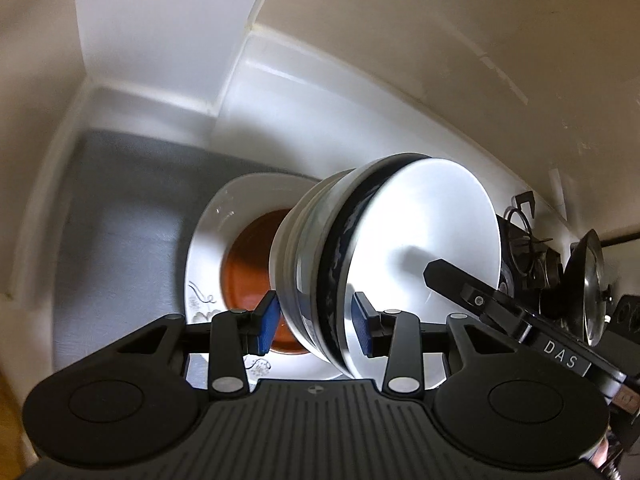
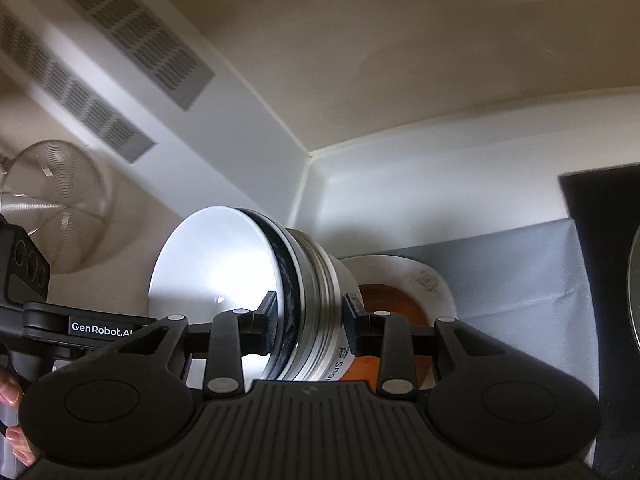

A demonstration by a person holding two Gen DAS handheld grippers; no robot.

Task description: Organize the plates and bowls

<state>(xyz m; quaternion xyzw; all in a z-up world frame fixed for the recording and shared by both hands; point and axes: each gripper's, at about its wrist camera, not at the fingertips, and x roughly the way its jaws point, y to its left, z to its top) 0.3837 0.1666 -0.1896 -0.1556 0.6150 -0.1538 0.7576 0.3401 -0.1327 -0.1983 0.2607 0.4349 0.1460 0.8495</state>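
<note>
Claws, left (image 1: 316,322) and right (image 2: 310,322), each pinch the tilted glossy bowl stack (image 1: 360,272) above a round plate (image 1: 208,272).

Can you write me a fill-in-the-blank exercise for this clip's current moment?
1. The stack of bowls is gripped by ____ grippers at once.
2. The white plate behind the stack holds an ____ dish.
3. The left gripper has ____ pads on its fingers.
4. The plate rests on a ____ liner.

Missing words: both; orange; blue; grey

White wall corner (image 2: 308,156), grey counter (image 1: 120,220), louvred vent (image 2: 120,40)
</note>
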